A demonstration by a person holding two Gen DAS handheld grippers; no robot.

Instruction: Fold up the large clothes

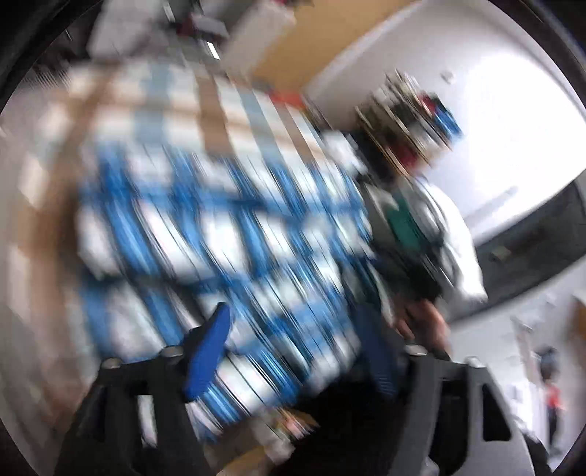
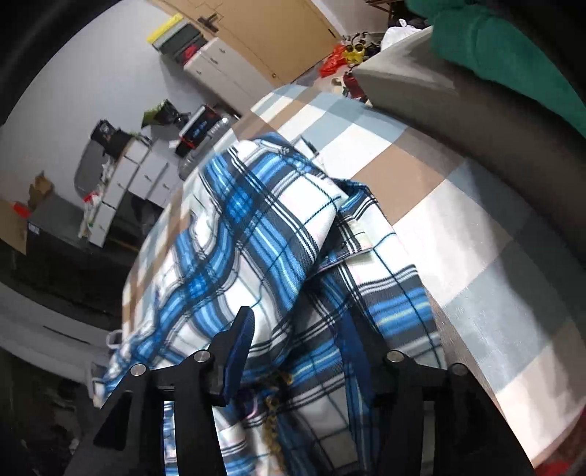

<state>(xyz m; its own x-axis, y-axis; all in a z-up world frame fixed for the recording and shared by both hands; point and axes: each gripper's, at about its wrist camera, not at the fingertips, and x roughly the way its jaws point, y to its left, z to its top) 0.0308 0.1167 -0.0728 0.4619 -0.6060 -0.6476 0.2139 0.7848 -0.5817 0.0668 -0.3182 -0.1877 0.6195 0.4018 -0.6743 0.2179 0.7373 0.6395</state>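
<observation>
A blue, white and dark plaid shirt [image 2: 256, 234] lies rumpled on a bed with a beige, grey and white checked cover [image 2: 421, 175]. My right gripper [image 2: 296, 329] stands over the shirt's near part, its blue fingers [image 2: 240, 351] apart with a fold of cloth between them. The left wrist view is heavily motion-blurred. It shows the plaid shirt [image 1: 219, 227] filling the middle and my left gripper [image 1: 296, 337] with blue fingers [image 1: 208, 355] apart and cloth between them. A person in a white top with a green item [image 1: 406, 227] stands at the right.
A grey headboard or cushion [image 2: 421, 84] with a green cloth [image 2: 505, 47] on it runs along the bed's right. White drawers [image 2: 143, 175] and cluttered shelves stand beyond the bed's left edge, with a wooden door [image 2: 278, 33] behind.
</observation>
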